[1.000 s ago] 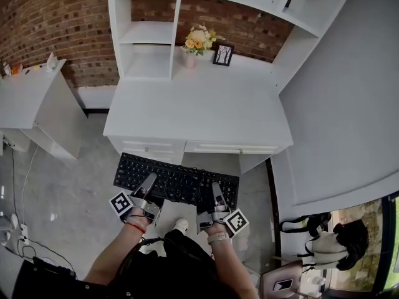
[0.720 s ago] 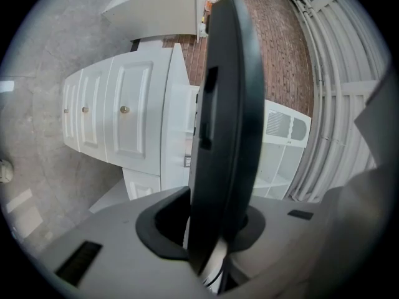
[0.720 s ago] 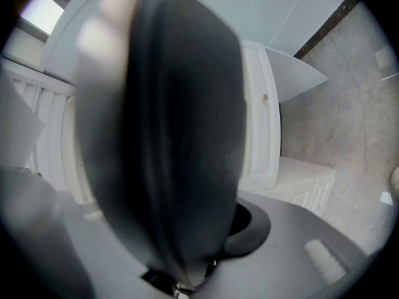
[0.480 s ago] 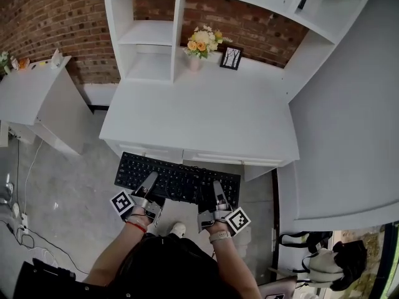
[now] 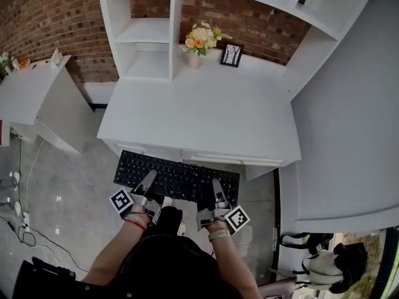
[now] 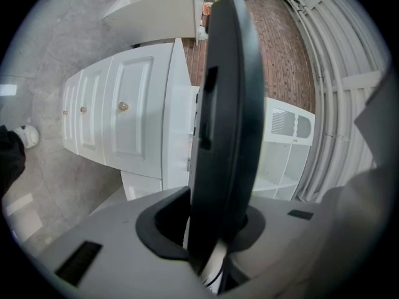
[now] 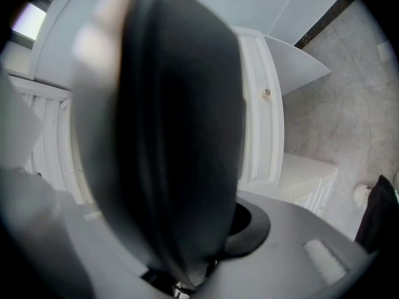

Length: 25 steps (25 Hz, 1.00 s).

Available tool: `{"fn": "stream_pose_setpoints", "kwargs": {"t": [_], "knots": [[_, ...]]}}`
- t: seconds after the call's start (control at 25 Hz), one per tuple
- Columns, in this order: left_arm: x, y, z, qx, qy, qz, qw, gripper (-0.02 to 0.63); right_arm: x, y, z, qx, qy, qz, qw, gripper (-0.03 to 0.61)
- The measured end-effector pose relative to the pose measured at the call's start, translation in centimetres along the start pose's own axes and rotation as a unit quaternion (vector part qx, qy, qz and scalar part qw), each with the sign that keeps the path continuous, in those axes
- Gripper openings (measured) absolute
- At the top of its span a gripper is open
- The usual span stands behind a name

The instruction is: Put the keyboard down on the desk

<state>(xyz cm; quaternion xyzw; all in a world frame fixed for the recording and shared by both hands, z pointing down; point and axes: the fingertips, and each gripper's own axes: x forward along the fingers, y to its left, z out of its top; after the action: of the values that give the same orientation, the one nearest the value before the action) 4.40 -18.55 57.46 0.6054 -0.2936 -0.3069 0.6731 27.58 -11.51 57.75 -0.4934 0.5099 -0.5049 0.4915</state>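
A black keyboard (image 5: 176, 179) is held level in the air, in front of the white desk (image 5: 199, 114) and over the grey floor. My left gripper (image 5: 149, 180) is shut on its near edge left of the middle, and my right gripper (image 5: 216, 190) is shut on the near edge toward its right end. In the left gripper view the keyboard (image 6: 224, 117) shows edge-on, wedged between the jaws. In the right gripper view the keyboard (image 7: 168, 136) fills the middle as a dark blurred slab between the jaws. Its far edge lies just short of the desk's front drawers (image 5: 187, 157).
On the desk's back stand a flower vase (image 5: 194, 53) and a small picture frame (image 5: 231, 55), under white shelves (image 5: 148, 42). A low white side table (image 5: 37, 98) stands at the left. A white wall panel (image 5: 349, 123) runs along the right. Cables (image 5: 19, 226) lie on the floor at lower left.
The desk has slid slightly in the head view as the head shifted. Both grippers hold the keyboard the same way, and it sits about as close to the desk front as before.
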Motion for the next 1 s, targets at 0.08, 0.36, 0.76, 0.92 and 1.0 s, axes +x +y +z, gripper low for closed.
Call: {"fn": "stream_pose_setpoints", "kwargs": {"t": [0.08, 0.36, 0.76, 0.92, 1.0], "knots": [[0.4, 0.2, -0.1, -0.002, 0.002, 0.000, 1.0000, 0.063, 0.1, -0.3, 0.3, -0.001, -0.002, -0.003, 1.000, 0.124], [2.7, 1.1, 0.3, -0.010, 0.006, 0.005, 0.9999, 0.063, 1.8, -0.7, 1.4, -0.002, -0.004, -0.010, 1.000, 0.126], [6.6, 1.8, 1.1, -0.021, 0.008, 0.016, 0.9996, 0.063, 5.3, -1.2, 3.4, -0.007, -0.002, -0.022, 1.000, 0.126], [7.8, 2.4, 1.7, -0.021, 0.006, 0.030, 0.9993, 0.063, 6.7, -1.7, 3.7, -0.002, 0.001, -0.032, 0.999, 0.126], [8.2, 2.6, 2.0, -0.024, 0.005, 0.038, 0.9990, 0.063, 7.2, -2.0, 3.8, 0.001, 0.003, -0.038, 0.999, 0.126]]}}
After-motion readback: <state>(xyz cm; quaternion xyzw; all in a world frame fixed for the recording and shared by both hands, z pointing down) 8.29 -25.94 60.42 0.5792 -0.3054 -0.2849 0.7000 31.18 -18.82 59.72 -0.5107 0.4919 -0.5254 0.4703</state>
